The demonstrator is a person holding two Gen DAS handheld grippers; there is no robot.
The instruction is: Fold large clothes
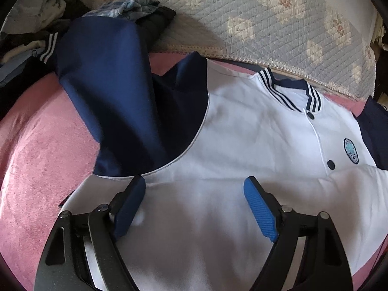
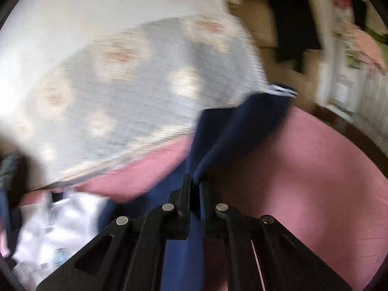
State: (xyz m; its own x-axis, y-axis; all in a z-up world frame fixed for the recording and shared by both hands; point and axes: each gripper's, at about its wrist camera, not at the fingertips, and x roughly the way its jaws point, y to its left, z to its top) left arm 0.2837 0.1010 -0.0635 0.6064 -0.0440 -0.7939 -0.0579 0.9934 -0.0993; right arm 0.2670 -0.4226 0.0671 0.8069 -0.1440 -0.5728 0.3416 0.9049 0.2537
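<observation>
Jacket [image 1: 242, 133], white with navy sleeves, lies face up on a pink cover [image 1: 36, 157], its striped collar toward the far quilt [image 1: 278, 24]; one navy sleeve [image 1: 109, 84] runs left. Above the white front hangs the left gripper [image 1: 194, 194], fingers spread and released. In the blurred right wrist view, the right gripper [image 2: 195, 181] is clenched on a navy sleeve [image 2: 230, 140] over the pink cover [image 2: 303, 169].

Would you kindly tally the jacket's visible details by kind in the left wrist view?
Dark snap buttons: 2
Round chest badges: 1
Navy sleeves: 2
Striped collars: 1
Total: 6
</observation>
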